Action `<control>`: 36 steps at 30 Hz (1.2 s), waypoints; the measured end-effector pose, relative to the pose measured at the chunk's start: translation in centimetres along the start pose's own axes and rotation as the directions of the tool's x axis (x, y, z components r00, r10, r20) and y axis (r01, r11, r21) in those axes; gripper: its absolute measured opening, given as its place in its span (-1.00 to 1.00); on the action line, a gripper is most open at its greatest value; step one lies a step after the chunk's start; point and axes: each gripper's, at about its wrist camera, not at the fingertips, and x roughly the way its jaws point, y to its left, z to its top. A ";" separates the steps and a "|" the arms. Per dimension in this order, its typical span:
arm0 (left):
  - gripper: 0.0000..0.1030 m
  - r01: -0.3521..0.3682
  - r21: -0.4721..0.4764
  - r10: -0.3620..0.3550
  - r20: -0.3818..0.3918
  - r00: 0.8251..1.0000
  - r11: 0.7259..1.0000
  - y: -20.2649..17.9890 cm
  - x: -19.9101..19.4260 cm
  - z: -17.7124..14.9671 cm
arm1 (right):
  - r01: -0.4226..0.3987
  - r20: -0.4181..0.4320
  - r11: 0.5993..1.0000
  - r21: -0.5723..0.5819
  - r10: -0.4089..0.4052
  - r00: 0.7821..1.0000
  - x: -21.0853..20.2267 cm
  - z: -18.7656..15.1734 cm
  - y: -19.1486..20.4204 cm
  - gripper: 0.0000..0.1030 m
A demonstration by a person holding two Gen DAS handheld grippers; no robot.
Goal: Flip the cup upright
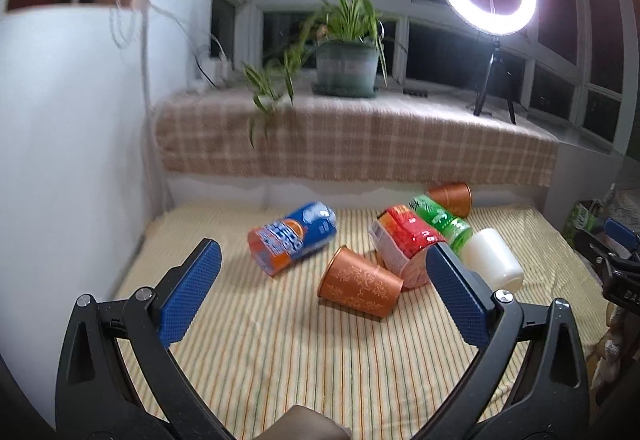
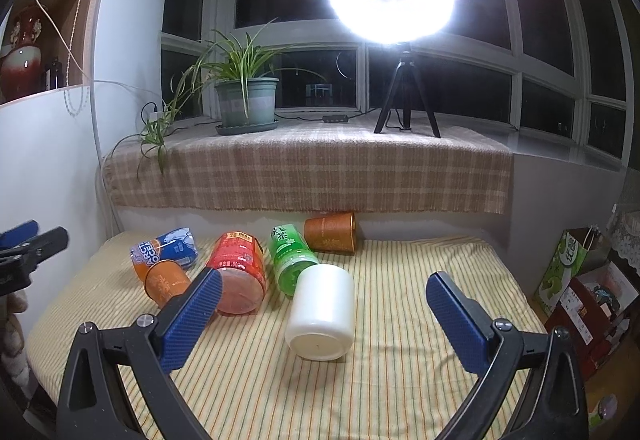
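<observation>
An orange patterned cup [image 1: 360,282] lies on its side on the striped mat [image 1: 280,352], straight ahead of my open left gripper [image 1: 322,254]. It also shows in the right wrist view [image 2: 166,282], partly behind a blue pad. A second orange cup [image 1: 452,197] lies on its side at the back, seen too in the right wrist view [image 2: 330,232]. A white cup [image 2: 322,312] lies on its side, base toward me, between the fingers of my open right gripper [image 2: 324,282]; the left wrist view shows the white cup [image 1: 494,258] at right.
A blue-orange bottle [image 1: 294,236], a red bottle [image 1: 408,244] and a green bottle [image 1: 440,220] lie on the mat. Behind is a plaid-covered sill [image 2: 304,167] with a potted plant [image 2: 246,103] and ring light tripod [image 2: 406,99]. A white wall [image 1: 72,159] is at left; boxes [image 2: 576,280] stand at right.
</observation>
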 end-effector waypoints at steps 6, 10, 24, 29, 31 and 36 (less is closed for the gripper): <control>1.00 0.070 -0.005 -0.070 -0.117 0.991 0.998 1.5 5.2 1.0 | 0.004 -0.017 1.000 0.001 -0.004 1.000 0.4 -0.3 -0.2 1.00; 1.00 0.070 0.053 -0.060 -0.169 0.984 0.996 1.4 8.5 1.8 | 0.003 -0.031 1.000 0.001 -0.003 1.000 0.9 -0.5 -0.3 1.00; 0.63 0.125 0.219 -0.026 -0.405 0.914 0.968 1.9 20.6 3.6 | 0.011 -0.087 0.999 0.034 -0.008 0.996 2.7 -1.4 -1.8 1.00; 0.63 0.154 0.262 -0.016 -0.462 0.887 0.953 1.6 22.4 3.1 | 0.020 -0.102 0.998 0.055 -0.014 0.995 3.3 -1.6 -2.8 1.00; 0.63 0.169 0.276 -0.015 -0.485 0.875 0.946 1.5 22.9 2.9 | 0.019 -0.108 0.998 0.064 -0.012 0.994 3.5 -1.7 -3.0 1.00; 0.63 0.185 0.301 0.004 -0.530 0.848 0.935 1.4 24.6 2.5 | 0.011 -0.122 0.997 0.081 -0.001 0.993 3.9 -1.9 -3.3 1.00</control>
